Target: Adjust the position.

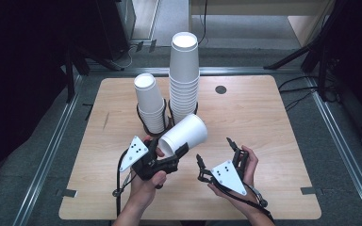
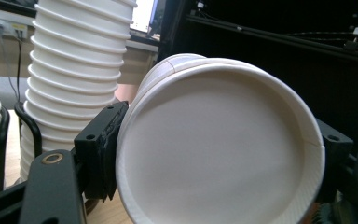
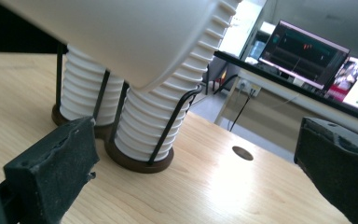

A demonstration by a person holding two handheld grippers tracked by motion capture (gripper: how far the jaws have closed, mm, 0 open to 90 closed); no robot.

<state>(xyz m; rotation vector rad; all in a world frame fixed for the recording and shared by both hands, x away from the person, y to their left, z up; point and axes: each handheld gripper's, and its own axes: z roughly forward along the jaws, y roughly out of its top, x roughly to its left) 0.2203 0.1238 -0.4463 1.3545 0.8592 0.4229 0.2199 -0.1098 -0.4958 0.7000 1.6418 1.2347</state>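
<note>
Left gripper (image 1: 167, 155) is clamped on a white cup (image 1: 185, 136), jaws pressed to opposite sides of its wall near the rim; cup lies tilted on its side above the table (image 1: 264, 122), base pointing up and away toward the stacks, mouth toward the person; right gripper (image 1: 214, 157) is spread wide, nothing between its jaws, held just right of the cup and apart from it; left gripper view adds the cup's open mouth (image 2: 219, 149) face-on with the jaw pads at its left and right edges, tall stack (image 2: 74, 79) behind at left; right gripper view adds the cup's ribbed wall (image 3: 135, 32) overhead, both stacks' bases sitting in dark wire holders (image 3: 140, 161), and monitors (image 3: 307, 53) past the table edge; high view alone gives layout: short stack (image 1: 150, 103) left, tall stack (image 1: 184, 75) right, side by side at table centre, held cup just in front of them.
</note>
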